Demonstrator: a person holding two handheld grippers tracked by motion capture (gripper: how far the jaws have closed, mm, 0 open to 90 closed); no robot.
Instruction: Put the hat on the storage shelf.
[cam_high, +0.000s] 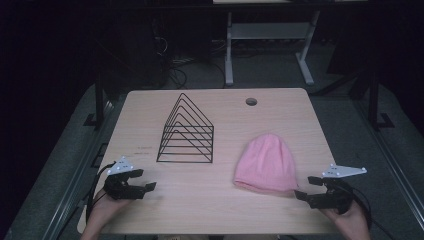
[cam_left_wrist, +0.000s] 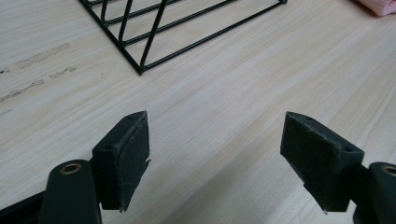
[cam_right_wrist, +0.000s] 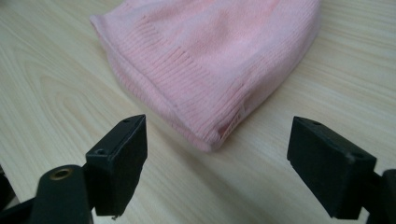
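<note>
A: On the table (cam_high: 210, 210), right half, near the front edge: pink knit beanie (cam_high: 266, 164), lying flat, ribbed brim toward the person. Right gripper (cam_high: 306, 188) just beside its brim corner, jaws spread, nothing between them, not touching.

B: Left?

A: Left gripper (cam_high: 146, 180) also released, jaws wide over bare wood, apart from the black wire rack (cam_high: 186, 131) that stands left of centre.

B: Handling?

A: Soft, light, floppy knit, I'd guess. It'll sag and drape, no breakage risk. Best grab looks like the doubled ribbed brim (cam_right_wrist: 187, 100) at that near corner; thicker, pads should bite.

B: Surface, room?

A: Pale wood-grain top, smooth, cable hole (cam_high: 251, 101) at the back. Room dark, another desk frame (cam_high: 270, 45) behind, cables on floor.
</note>
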